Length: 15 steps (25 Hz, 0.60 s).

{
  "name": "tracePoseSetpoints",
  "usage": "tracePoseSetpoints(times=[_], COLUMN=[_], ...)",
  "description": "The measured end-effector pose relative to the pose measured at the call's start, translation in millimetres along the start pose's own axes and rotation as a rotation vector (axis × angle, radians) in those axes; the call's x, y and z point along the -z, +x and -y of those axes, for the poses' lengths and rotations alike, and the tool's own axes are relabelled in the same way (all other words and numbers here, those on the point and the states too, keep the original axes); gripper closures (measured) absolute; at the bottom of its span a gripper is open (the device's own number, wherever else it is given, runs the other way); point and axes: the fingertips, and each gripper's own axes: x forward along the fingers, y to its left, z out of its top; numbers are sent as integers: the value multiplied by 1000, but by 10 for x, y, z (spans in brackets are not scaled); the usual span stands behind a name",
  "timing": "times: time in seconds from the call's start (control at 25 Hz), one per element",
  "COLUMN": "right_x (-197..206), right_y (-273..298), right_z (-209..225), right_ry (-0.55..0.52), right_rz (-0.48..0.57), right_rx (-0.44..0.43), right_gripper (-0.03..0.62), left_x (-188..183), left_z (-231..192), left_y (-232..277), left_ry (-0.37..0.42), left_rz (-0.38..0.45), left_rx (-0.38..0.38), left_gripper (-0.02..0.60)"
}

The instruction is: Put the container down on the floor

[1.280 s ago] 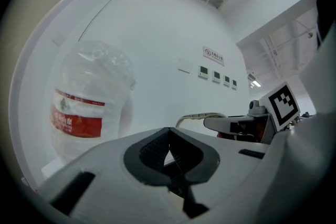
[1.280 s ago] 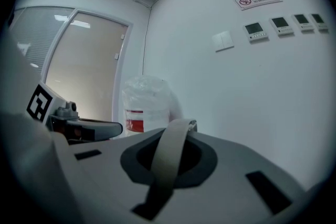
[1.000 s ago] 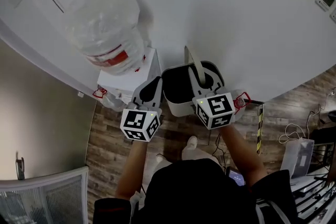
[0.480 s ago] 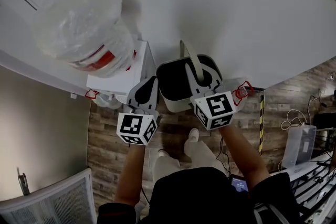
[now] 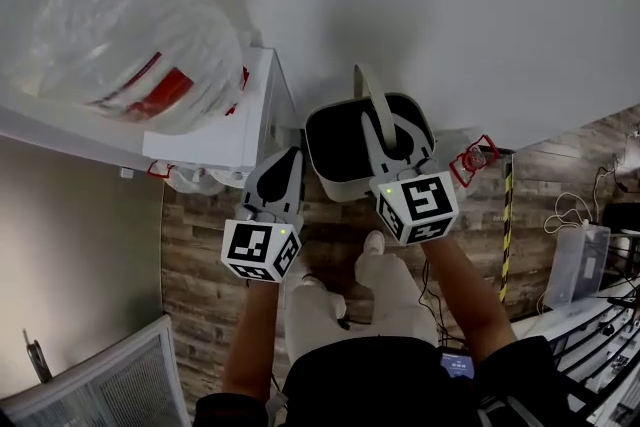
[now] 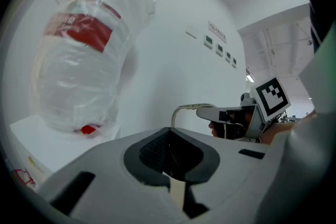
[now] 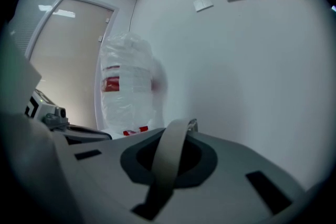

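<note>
Against the white wall, a plastic-wrapped water jug (image 5: pixel 120 25) tops a white dispenser (image 5: pixel 215 140). Beside it, the left gripper (image 5: pixel 288 160) is closed and empty. The right gripper (image 5: pixel 386 141) pinches the handle (image 5: pixel 372 100) of the pale container (image 5: pixel 335 187), held over the wood floor (image 5: pixel 210 265).

The container (image 5: pixel 340 155) hung by its handle (image 5: pixel 368 100) in the right gripper (image 5: pixel 388 137), close before the wall (image 5: pixel 450 15). Left of it stood a water dispenser (image 5: pixel 235 125) — a wrapped water bottle (image 5: pixel 110 25) on top — with the left gripper (image 5: pixel 285 170) between them, nearer the person.
</note>
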Motion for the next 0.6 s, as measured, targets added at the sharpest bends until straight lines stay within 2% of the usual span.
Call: tracePoseSetpoints(times=[0.2,0.6], right_x=[531,1491], right_y=[172,348], right_z=[3,61], right_ry=[0,12], right_rz=[-28,-43], right_rx=[-1,-9], right_gripper=[566,566], left_x=[563,1516], left_z=[-132,-237], left_y=[78,362], left_ry=[-46,-31], left_rz=[-30,-68], left_rx=[-3,8], left_gripper=[565,565])
